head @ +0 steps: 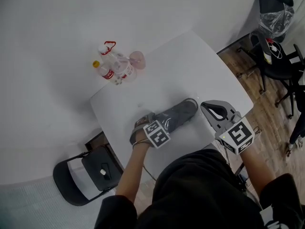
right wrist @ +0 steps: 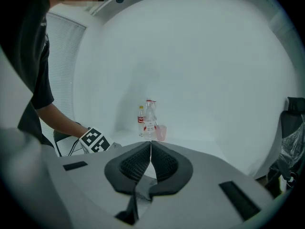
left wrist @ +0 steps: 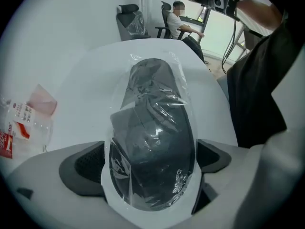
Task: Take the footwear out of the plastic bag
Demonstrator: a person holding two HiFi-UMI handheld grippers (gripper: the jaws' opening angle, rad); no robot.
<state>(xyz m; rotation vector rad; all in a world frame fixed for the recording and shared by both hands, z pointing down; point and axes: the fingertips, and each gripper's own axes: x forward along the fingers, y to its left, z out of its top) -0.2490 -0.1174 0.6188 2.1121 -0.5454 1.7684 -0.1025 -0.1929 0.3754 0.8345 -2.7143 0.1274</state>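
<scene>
Head view: dark grey shoe [head: 178, 113] lying at centre of white worktop [head: 190, 66]. Left tongs [head: 143, 129] over its 7 o'clock end; right tongs [head: 210, 108] at 3 o'clock, just beside it.

Left gripper view: shoe inside clear plastic bag [left wrist: 183, 80]; tongs spread wide, pads flanking it at 9 and 3 o'clock, not pressing.

Right gripper view: tongs closed tight, empty; clear plastic bottles [right wrist: 147, 120] and pink cup [right wrist: 161, 132] at 12 o'clock.

The white table [head: 190, 66] is free on both sides of the dark grey shoe in clear plastic bag [head: 177, 117]. Red-labelled clear bottles [head: 113, 68] stand well beyond it.
</scene>
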